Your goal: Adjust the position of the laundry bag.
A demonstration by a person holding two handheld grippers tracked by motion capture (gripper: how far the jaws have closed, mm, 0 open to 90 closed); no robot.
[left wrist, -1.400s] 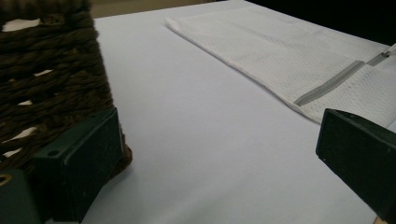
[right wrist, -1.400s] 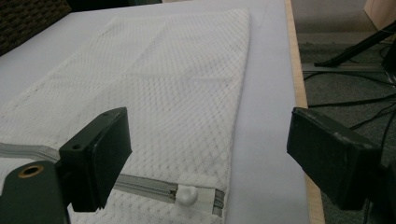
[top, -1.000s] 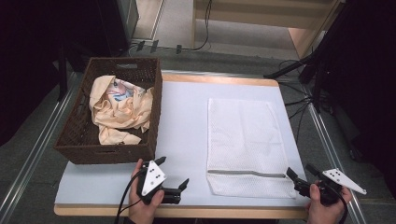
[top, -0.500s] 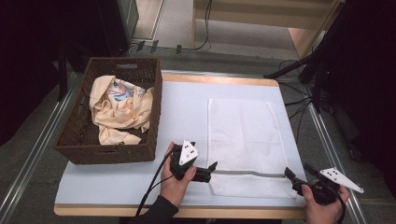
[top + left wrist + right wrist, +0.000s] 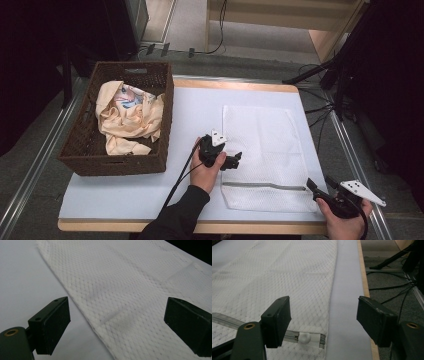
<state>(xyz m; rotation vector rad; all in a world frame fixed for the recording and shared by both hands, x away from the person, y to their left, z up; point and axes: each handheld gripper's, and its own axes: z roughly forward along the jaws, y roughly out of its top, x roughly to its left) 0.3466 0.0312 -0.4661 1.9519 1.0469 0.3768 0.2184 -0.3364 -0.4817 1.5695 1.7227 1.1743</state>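
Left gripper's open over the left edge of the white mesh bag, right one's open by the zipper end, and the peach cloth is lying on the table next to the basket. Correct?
Not quite: the peach cloth lies inside the wicker basket, not on the table, as the high view shows. The rest holds: left gripper open at the mesh bag edge, right gripper open by the zipper end.

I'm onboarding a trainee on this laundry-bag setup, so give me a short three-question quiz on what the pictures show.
1. True or false: the white mesh bag lies flat on the table.
2. What does the wicker basket hold? A) a peach cloth B) shoes C) bottles
3. Which gripper has the bag's zipper pull just in front of its jaws?

Key
1. True.
2. A; the peach cloth lies crumpled inside.
3. The right gripper, at the bag's near right corner, open with nothing held. The left gripper hovers open at the bag's left edge.
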